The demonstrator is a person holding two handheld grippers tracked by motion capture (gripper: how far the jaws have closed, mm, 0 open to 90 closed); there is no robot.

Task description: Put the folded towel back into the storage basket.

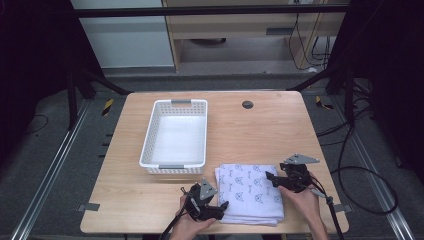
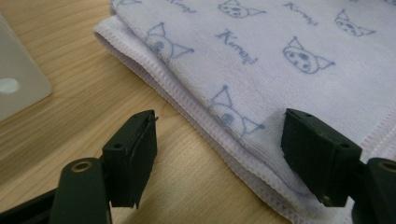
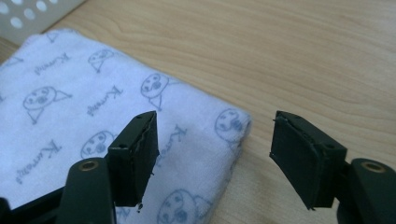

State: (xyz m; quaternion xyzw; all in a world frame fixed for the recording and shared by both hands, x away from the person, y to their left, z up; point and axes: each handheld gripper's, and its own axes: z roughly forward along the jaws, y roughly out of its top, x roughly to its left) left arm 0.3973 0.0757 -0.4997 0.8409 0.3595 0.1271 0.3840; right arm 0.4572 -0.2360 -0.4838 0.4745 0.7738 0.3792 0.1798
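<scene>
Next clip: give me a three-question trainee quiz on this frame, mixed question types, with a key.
1. True or false: the folded towel lies inside the white basket.
2. Which gripper is at the towel's near left corner: (a) left gripper or (b) right gripper?
3. What state are both grippers' fingers in?

Key: 1. False, it lies on the table beside the basket. 2. (a). 3. Open, each pair straddling a towel edge.

A lab or test room. Black frame struts (image 1: 102, 82) and loose cables (image 1: 367, 172) ring the worktop (image 1: 260, 125). Grey carpet (image 1: 50, 150) lies underneath
</scene>
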